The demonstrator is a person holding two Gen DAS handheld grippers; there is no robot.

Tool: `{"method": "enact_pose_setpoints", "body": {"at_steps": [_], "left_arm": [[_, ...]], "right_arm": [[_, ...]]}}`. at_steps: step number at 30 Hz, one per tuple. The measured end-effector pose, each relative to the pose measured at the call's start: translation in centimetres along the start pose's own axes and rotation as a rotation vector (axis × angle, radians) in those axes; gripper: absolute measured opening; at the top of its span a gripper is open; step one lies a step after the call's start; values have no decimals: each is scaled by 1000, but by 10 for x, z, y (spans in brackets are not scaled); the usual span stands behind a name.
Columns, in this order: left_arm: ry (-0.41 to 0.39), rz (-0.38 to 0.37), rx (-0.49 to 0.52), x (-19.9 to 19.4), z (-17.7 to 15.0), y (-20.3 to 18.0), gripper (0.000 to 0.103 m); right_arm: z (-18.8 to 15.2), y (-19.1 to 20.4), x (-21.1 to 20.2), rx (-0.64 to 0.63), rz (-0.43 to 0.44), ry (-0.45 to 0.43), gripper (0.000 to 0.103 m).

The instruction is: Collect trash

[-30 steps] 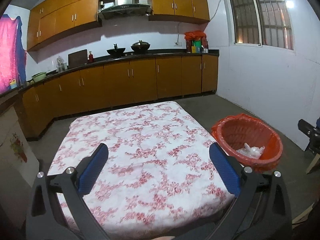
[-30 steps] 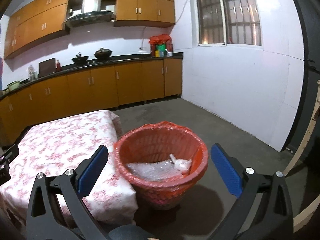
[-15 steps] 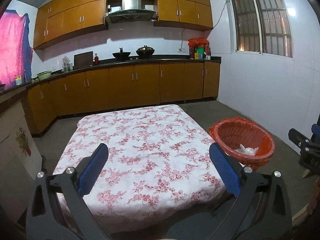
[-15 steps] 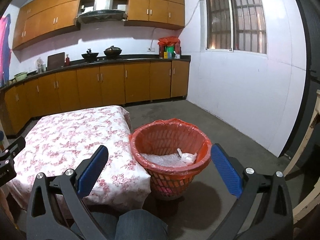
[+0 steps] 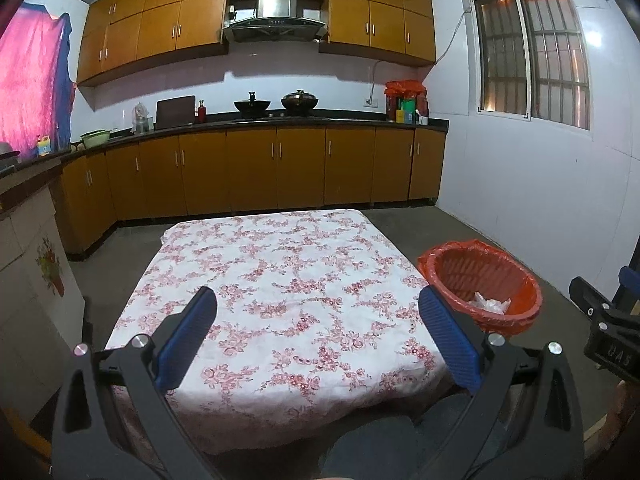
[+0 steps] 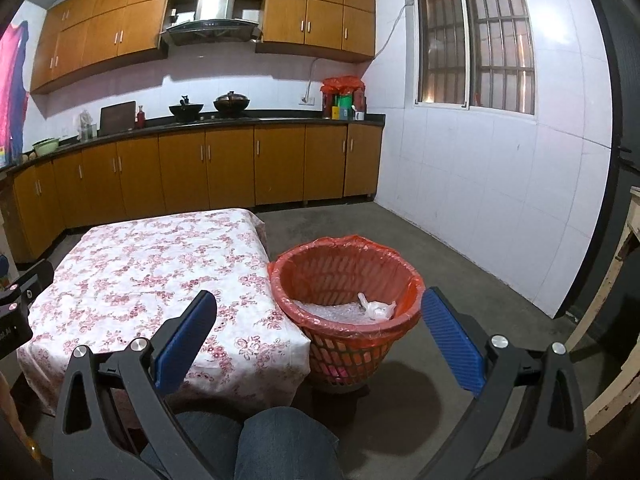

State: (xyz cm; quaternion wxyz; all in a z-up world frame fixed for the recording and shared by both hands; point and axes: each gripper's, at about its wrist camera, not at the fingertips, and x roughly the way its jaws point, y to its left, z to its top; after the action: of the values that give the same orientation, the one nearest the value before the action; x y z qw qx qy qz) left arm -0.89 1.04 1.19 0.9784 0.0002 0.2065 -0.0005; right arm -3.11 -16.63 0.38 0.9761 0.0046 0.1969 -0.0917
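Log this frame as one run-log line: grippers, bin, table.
left gripper: open, empty | right gripper: open, empty | basket: floor beside table, plastic trash inside | tablecloth: no trash visible

Table (image 5: pixel 280 300) sits mid-room with the bin (image 6: pixel 348 344) on the floor right up against its right side, a bag (image 6: pixel 376 308) lying in it. Counter (image 5: pixel 280 120) and cabinets (image 5: pixel 256 172) run along behind, window (image 5: pixel 532 76) on the right wall.
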Motion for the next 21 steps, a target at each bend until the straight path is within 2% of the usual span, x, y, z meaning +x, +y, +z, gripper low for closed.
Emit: {"method": "enact_pose_setpoints", "body": {"at_steps": [21], "left_arm": [[5, -18, -6, -3, -3, 0, 99]], "right_arm": [[-3, -4, 0, 20, -14, 10, 101]]}}
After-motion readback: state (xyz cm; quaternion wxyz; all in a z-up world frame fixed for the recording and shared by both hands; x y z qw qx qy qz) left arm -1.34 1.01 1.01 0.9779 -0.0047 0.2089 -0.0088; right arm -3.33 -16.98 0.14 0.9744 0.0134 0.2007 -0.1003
